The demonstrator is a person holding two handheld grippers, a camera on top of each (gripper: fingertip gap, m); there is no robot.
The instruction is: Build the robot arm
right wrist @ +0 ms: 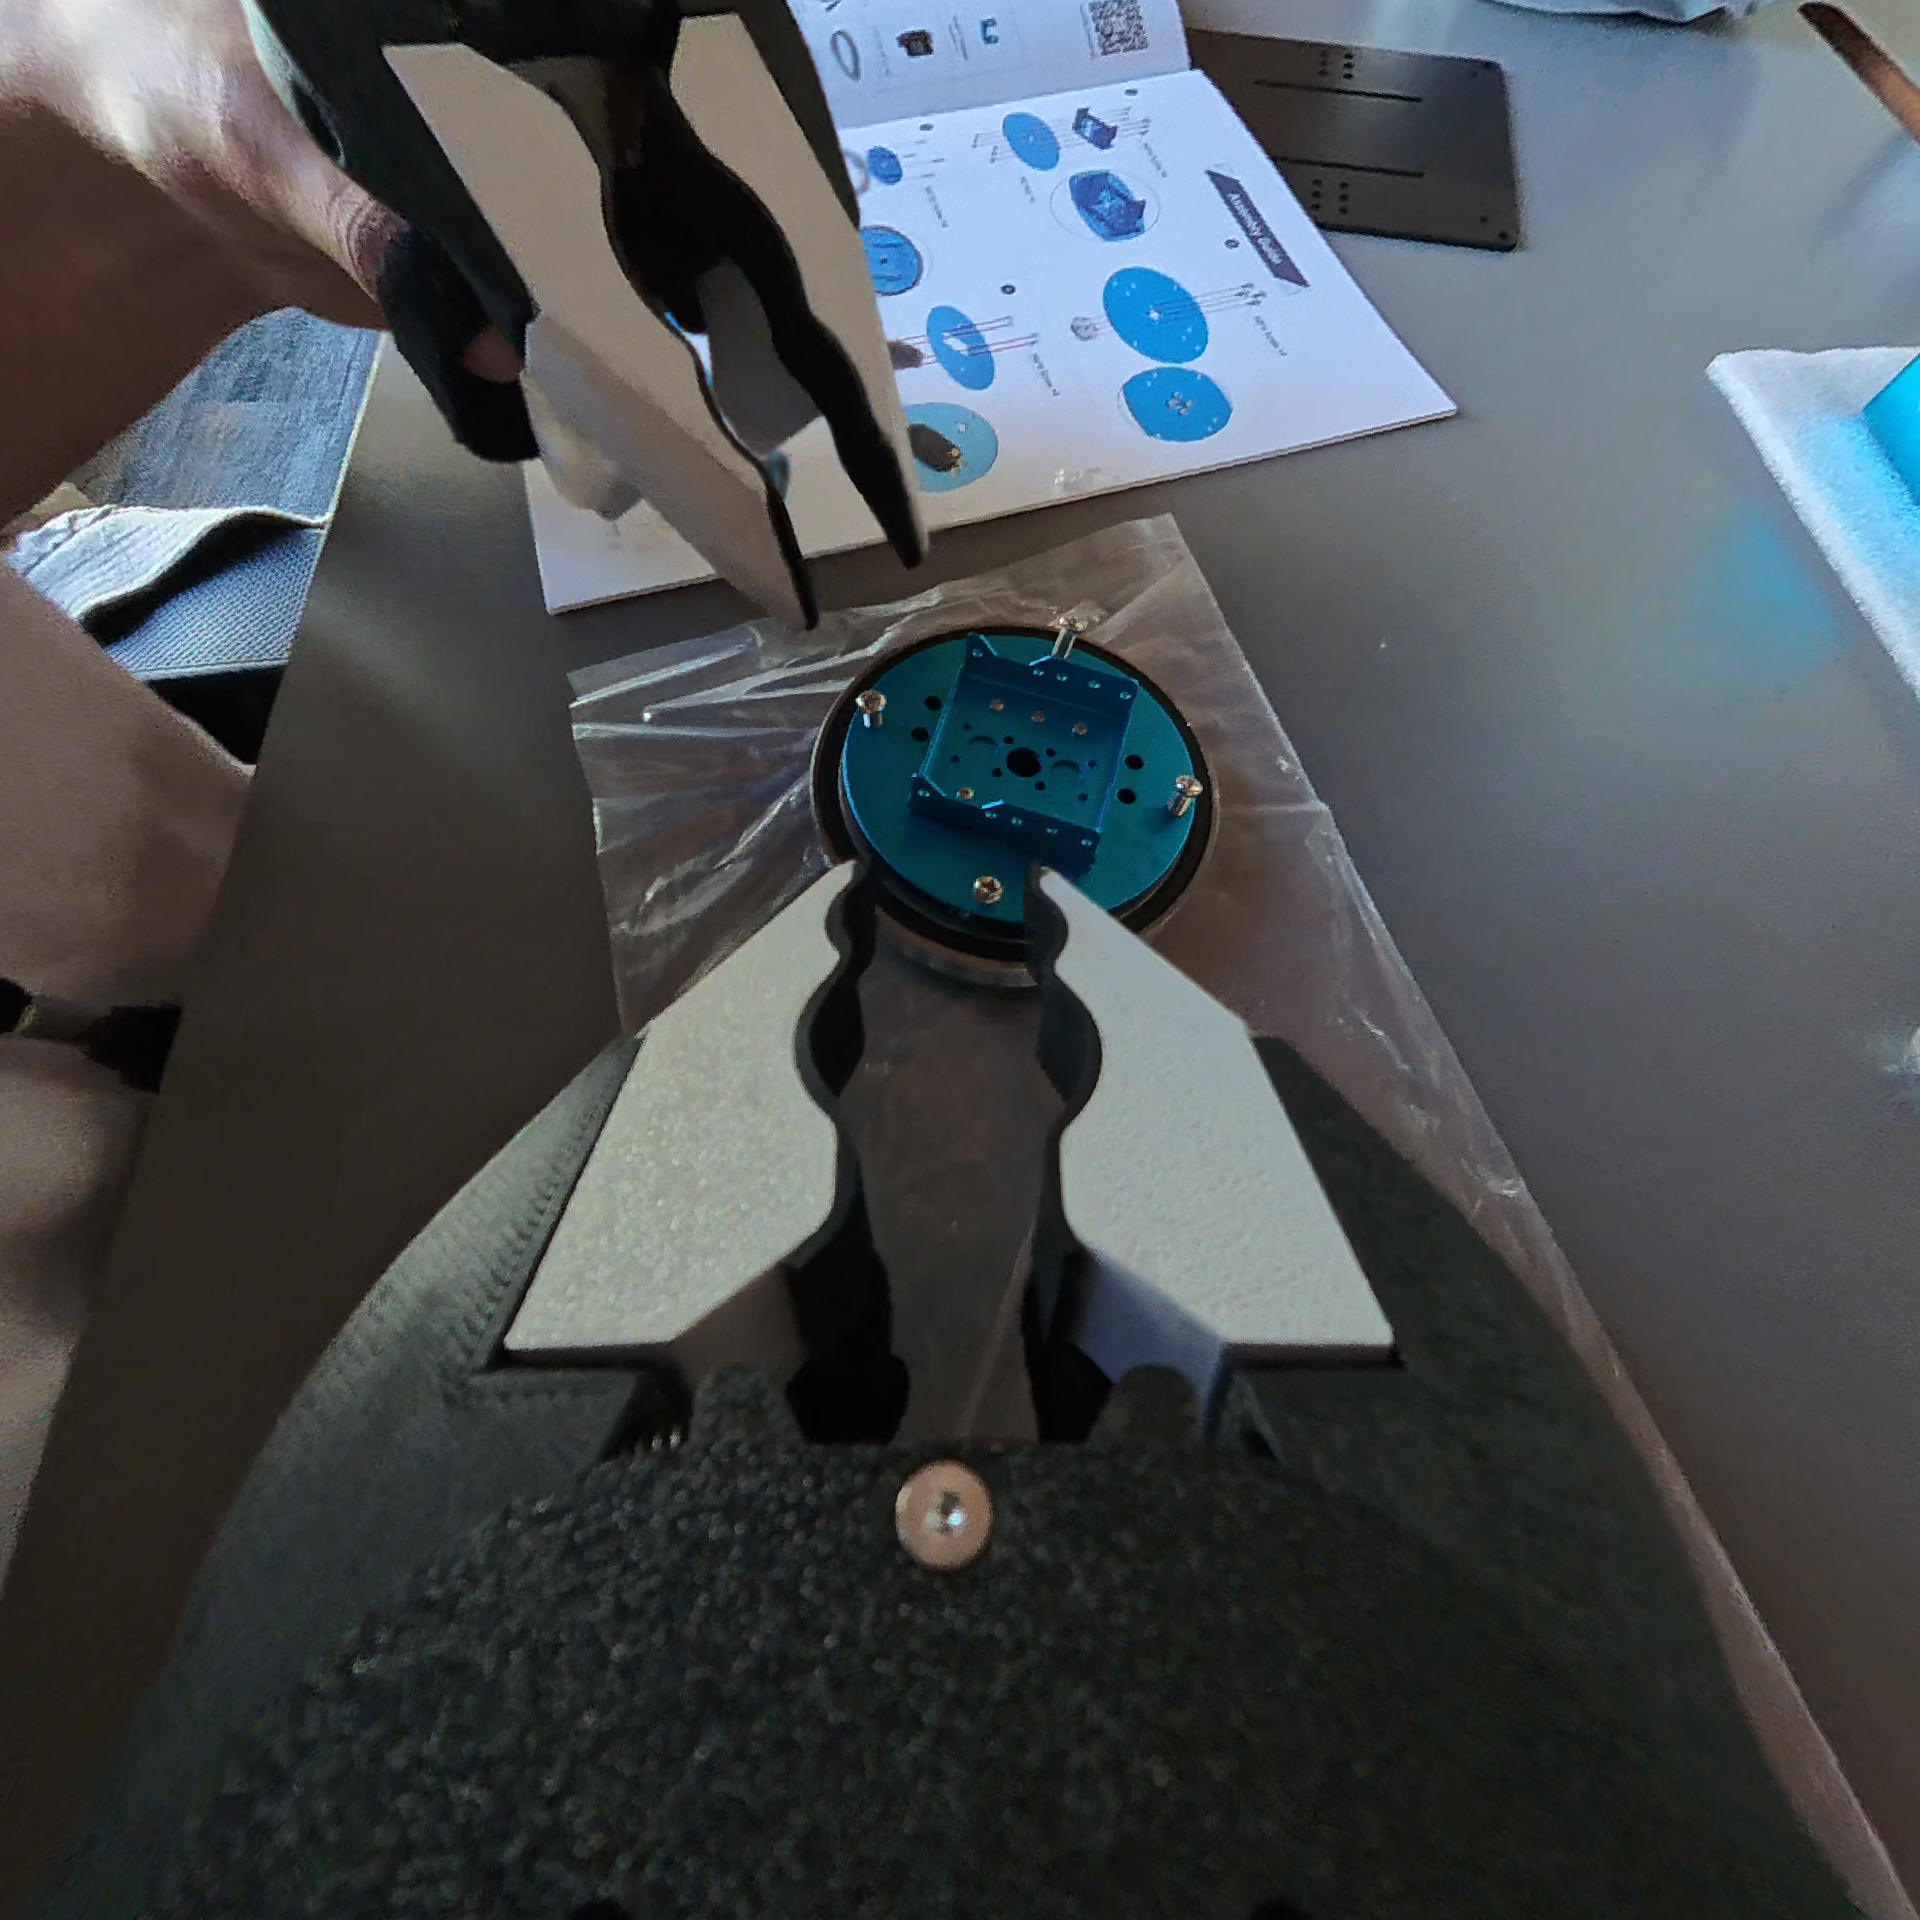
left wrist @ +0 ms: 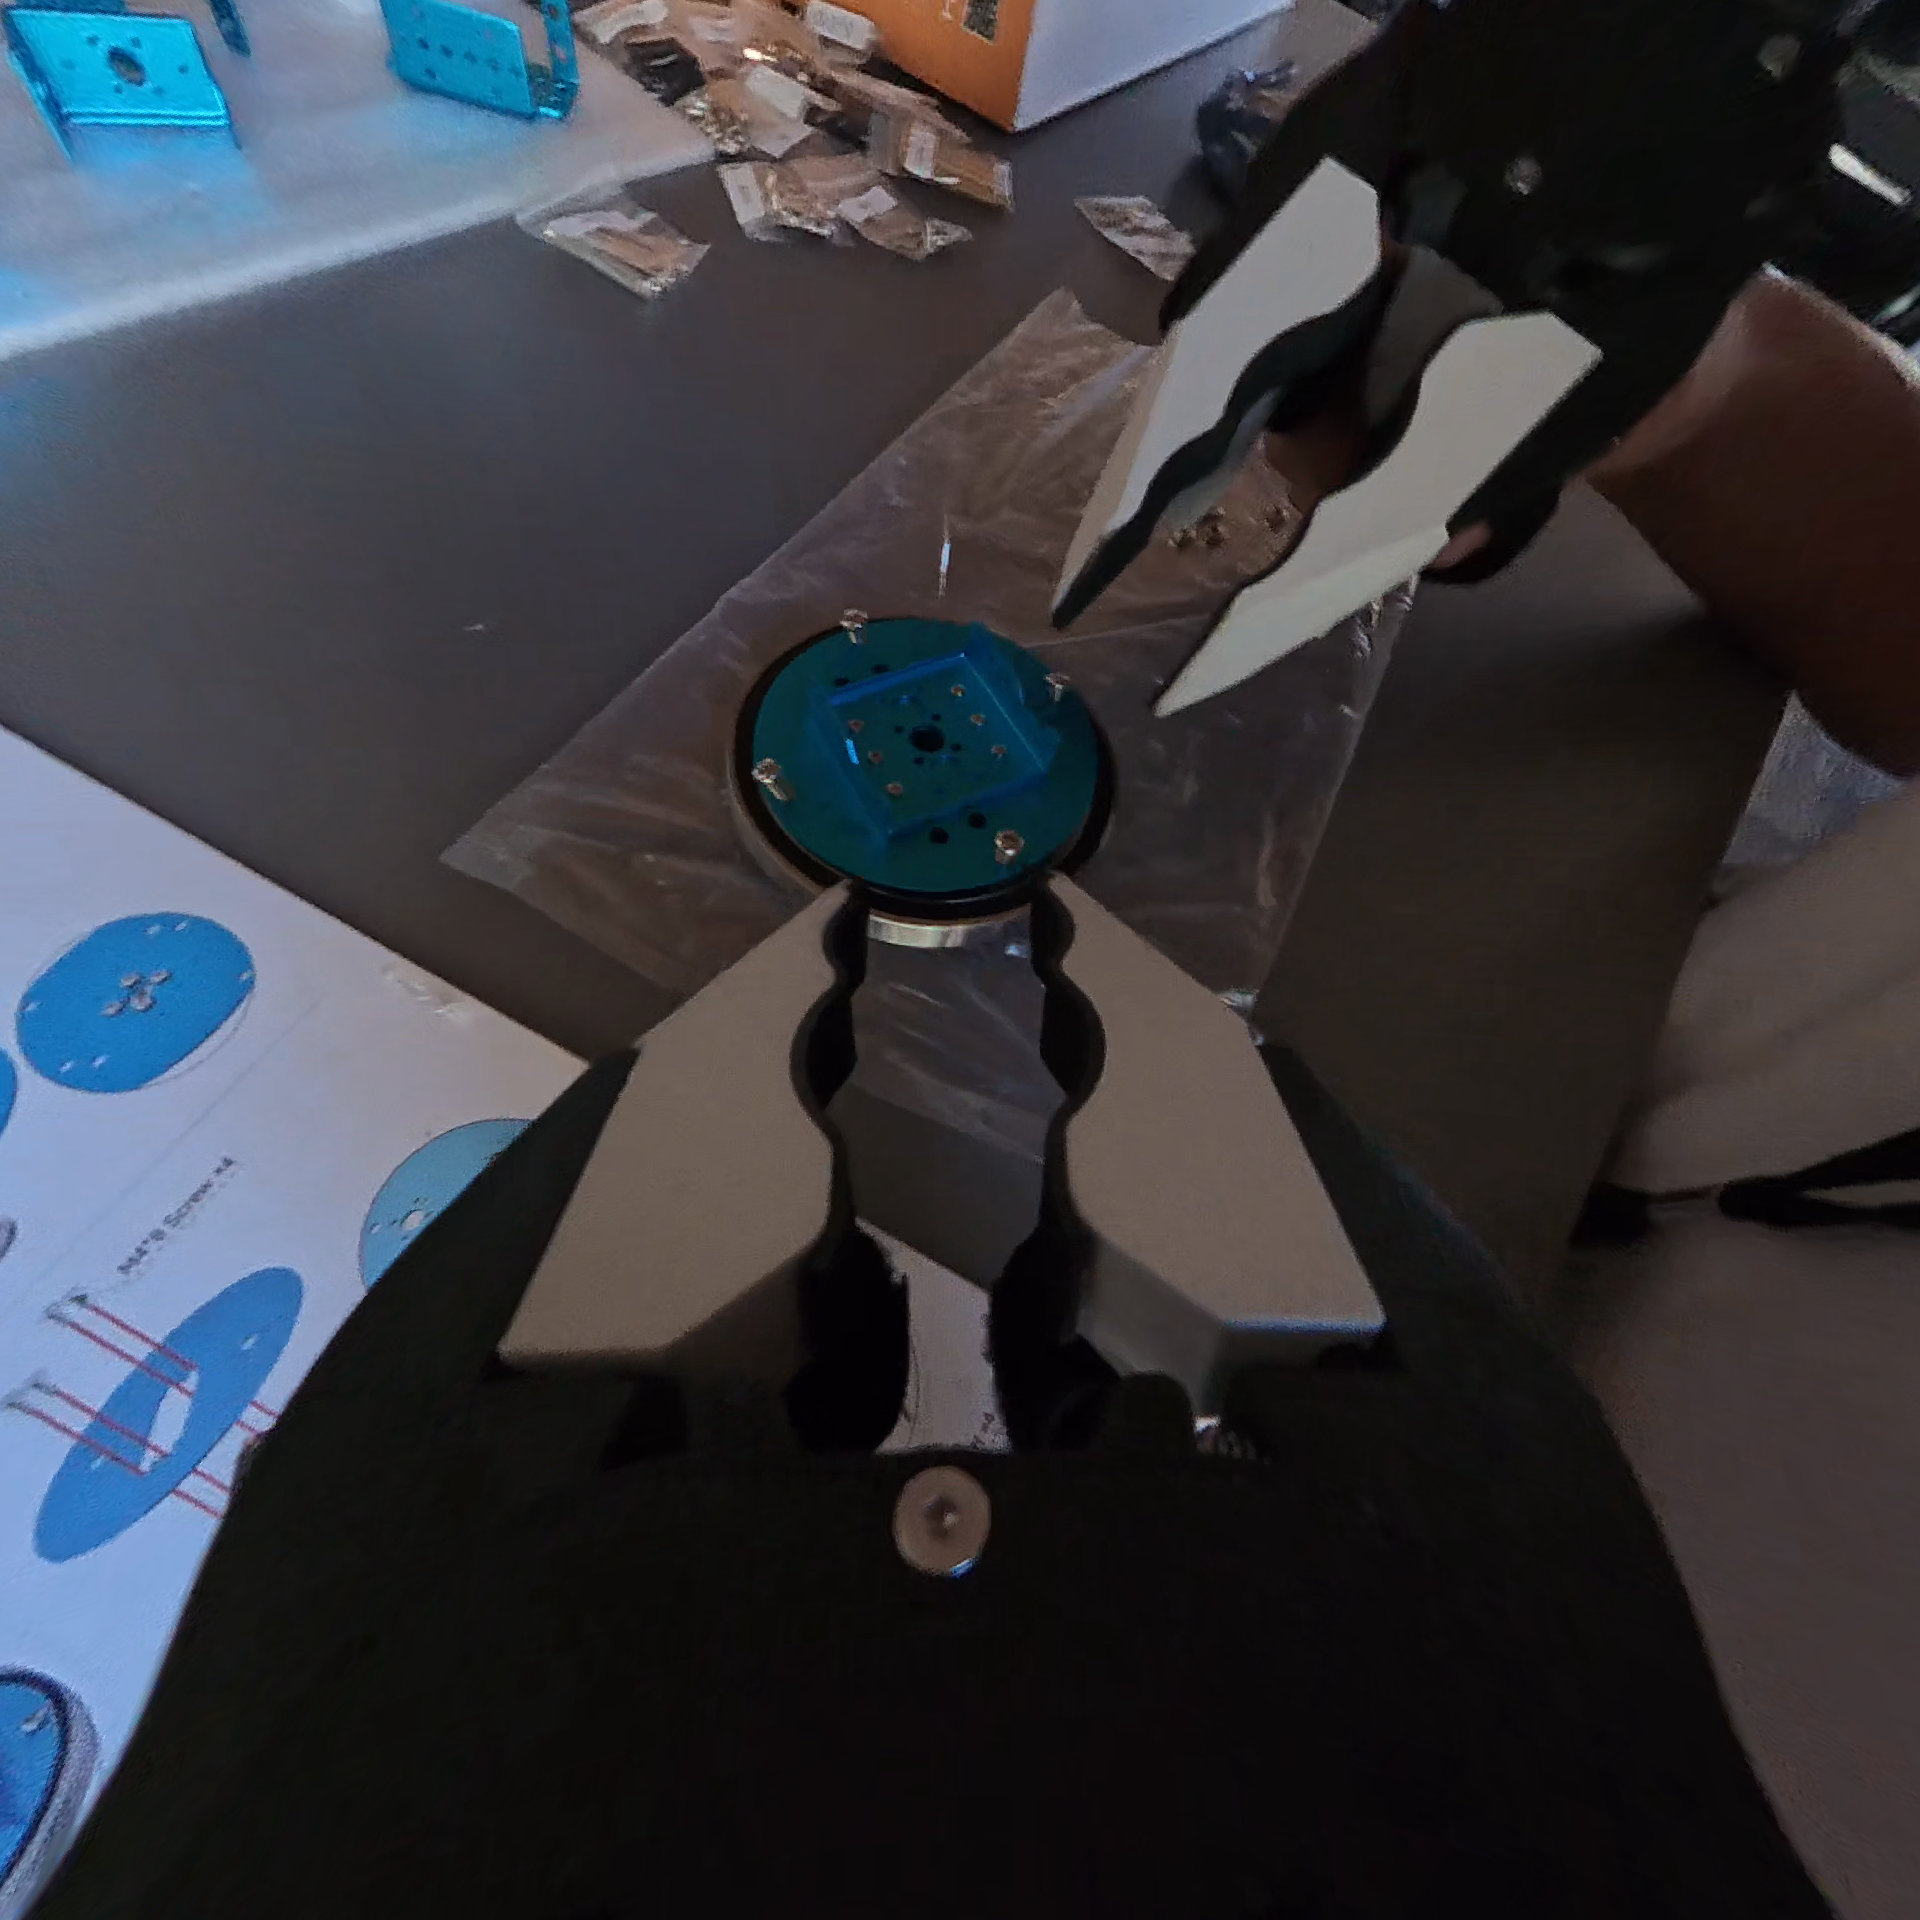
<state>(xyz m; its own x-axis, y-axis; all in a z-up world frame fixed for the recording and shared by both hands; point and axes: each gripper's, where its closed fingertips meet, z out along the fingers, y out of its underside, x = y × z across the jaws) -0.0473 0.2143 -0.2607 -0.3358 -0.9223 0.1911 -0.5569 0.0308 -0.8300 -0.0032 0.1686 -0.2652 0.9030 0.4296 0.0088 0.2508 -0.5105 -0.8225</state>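
Note:
A round blue disc [left wrist: 790, 717] with a square blue bracket [left wrist: 925, 743] on top rests on a silver ring, on a clear plastic bag [left wrist: 623, 790] on the dark table. Several small screws [left wrist: 767, 774] stand loosely in holes near its rim. My left gripper [left wrist: 951, 899] is open and empty, its tips just short of the disc's near rim. My right gripper [right wrist: 945, 878] is also open and empty, its tips at the near rim of the disc [right wrist: 883, 790]. Each gripper hovers a little above and beside the disc in the other's view: the right one [left wrist: 1112, 665] and the left one [right wrist: 857, 587].
An open instruction booklet [right wrist: 1195, 312] lies beside the bag. Two blue brackets [left wrist: 125, 78], small hardware bags [left wrist: 821, 156] and an orange and white box [left wrist: 987, 52] lie farther off. A black plate [right wrist: 1392, 145] and white foam [right wrist: 1829, 468] sit nearby. A person's arm [left wrist: 1808, 499] is close. There is about 7 cm between the tips of the two grippers.

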